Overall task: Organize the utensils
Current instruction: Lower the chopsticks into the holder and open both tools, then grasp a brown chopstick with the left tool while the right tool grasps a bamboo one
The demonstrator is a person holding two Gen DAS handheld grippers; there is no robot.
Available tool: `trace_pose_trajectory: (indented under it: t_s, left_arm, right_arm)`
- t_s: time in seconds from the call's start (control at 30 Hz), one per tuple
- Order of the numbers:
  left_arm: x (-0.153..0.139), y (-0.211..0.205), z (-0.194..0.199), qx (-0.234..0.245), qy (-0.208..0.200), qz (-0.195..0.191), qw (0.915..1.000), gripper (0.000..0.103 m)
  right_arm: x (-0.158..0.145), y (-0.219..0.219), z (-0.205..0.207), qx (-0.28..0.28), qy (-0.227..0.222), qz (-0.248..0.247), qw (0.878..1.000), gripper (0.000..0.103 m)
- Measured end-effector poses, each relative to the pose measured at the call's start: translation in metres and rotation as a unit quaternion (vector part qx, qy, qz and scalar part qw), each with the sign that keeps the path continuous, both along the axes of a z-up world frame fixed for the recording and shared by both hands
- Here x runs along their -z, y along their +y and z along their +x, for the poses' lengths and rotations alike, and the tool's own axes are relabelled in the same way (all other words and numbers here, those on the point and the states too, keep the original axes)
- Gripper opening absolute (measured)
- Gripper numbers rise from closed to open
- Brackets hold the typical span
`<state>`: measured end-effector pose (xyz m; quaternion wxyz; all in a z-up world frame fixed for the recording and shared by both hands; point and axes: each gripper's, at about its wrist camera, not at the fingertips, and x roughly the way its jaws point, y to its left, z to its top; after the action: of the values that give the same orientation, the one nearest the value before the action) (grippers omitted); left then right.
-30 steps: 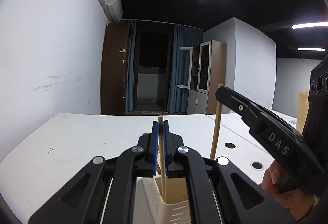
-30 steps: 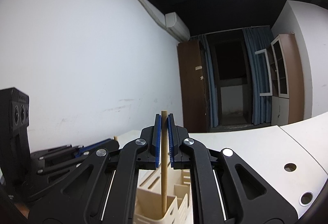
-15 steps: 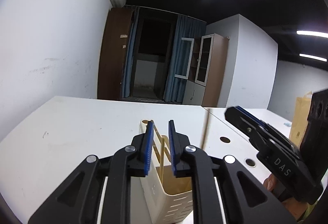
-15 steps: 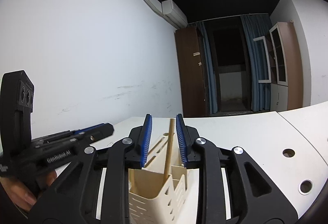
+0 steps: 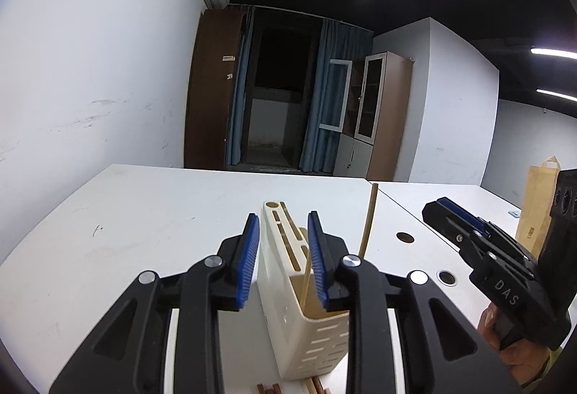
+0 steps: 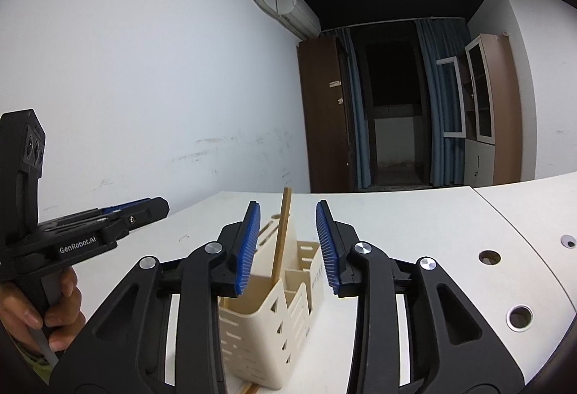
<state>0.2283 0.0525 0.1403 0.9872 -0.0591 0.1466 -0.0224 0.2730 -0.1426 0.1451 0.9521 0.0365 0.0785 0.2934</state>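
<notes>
Chopsticks are now free: one second ago each of your claws was pressed shut on a wooden stick above the holder, and now both claws stand wide apart and hold nothing. The left claw (image 5: 283, 258) has its blue pads spread on either side of the cream utensil holder (image 5: 306, 332), and the right claw (image 6: 288, 246) is spread in the same way over the same holder (image 6: 267, 325). For the task this means that two sticks are delivered, and you can go for the next utensils.

The chopstick from the right claw (image 6: 282, 233) stands in the front compartment, the nearer one in the right wrist view. Its long axis is almost vertical, with the upper end leaning a little to the right and rising well above the rim. In the left wrist view a chopstick (image 5: 368, 217) also rises out of the holder, nearly upright. I think the other stick is the pale strip inside the holder behind the left claw's right pad, but it is mostly hidden there, so I cannot be sure.

More wooden sticks (image 5: 268, 388) lie flat on the white table (image 5: 144, 213) just at the foot of the holder. These probably wait for their turn.
</notes>
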Motion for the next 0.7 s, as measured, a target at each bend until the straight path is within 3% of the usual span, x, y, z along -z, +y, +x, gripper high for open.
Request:
trace_pose_trajectory:
  t_s: [0.17, 0.47, 0.7]
  left_arm:
    - [0.003, -0.002, -0.01, -0.006, 0.02, 0.014, 0.9997, 0.037]
    - [0.02, 0.005, -0.021, -0.024, 0.092, 0.019, 0.9953, 0.04]
    - [0.049, 0.013, -0.022, -0.025, 0.152, 0.018, 0.9879, 0.042]
  right_arm:
    - [0.005, 0.001, -0.01, -0.001, 0.015, -0.017, 1.0, 0.038]
    - [0.022, -0.007, -0.022, -0.005, 0.078, -0.021, 0.997, 0.048]
    - [0.05, 0.003, -0.034, -0.01, 0.132, -0.057, 0.99, 0.052]
